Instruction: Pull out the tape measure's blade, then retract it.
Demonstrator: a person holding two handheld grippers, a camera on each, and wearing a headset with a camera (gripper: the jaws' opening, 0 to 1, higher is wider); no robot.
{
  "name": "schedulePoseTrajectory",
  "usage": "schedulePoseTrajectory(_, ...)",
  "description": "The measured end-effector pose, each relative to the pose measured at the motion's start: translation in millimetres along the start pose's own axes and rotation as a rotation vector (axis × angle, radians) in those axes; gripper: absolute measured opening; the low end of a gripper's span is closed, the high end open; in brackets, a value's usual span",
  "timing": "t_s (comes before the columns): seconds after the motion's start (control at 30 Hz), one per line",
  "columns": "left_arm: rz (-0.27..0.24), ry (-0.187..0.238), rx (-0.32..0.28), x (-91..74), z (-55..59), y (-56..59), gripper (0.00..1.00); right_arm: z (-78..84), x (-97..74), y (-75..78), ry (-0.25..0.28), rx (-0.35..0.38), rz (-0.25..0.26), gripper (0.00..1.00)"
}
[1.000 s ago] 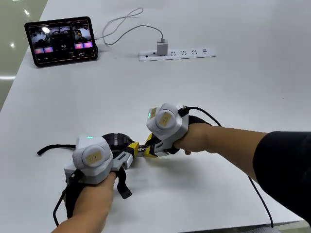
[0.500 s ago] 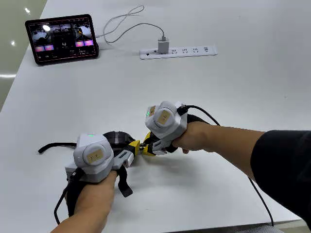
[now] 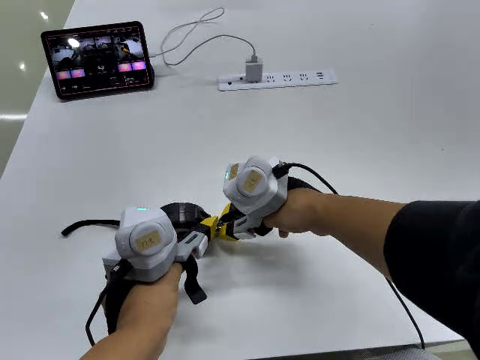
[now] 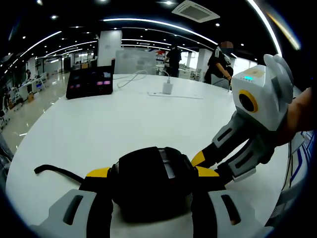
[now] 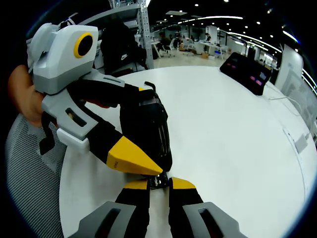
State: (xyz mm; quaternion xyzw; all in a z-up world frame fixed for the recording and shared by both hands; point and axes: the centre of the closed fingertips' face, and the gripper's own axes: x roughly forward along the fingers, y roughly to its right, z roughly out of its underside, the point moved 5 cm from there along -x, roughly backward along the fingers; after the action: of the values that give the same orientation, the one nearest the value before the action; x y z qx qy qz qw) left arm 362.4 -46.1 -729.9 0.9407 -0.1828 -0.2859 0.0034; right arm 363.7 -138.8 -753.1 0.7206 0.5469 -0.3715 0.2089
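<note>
Right now your left gripper [image 4: 152, 172] is clamped across the black tape measure [image 4: 151, 191], which sits on the white table [image 3: 337, 150] near its front edge. Your right gripper [image 5: 159, 184] is pinched almost closed on the small metal end hook [image 5: 159, 179] at the case's mouth. The case looks rigid, fairly hefty and smooth-sided, so grip it squarely across its flanks; the blade is likely thin, springy and sharp-edged, so hold it by the hook and expect it to snap back.
</note>
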Motion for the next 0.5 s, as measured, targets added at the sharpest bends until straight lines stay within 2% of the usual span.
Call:
schedulePoseTrajectory(0.23, 0.001, 0.003, -0.001, 0.0, -0.1, 0.1, 0.6, -0.2, 0.4, 0.4, 0.009, -0.017, -0.003, 0.1)
schedulePoseTrajectory(0.5, -0.006, 0.009, 0.006, -0.3, 0.0, 1.2, 0.61, -1.0, 1.2, -0.7, -0.011, -0.05, 0.01, 0.11)
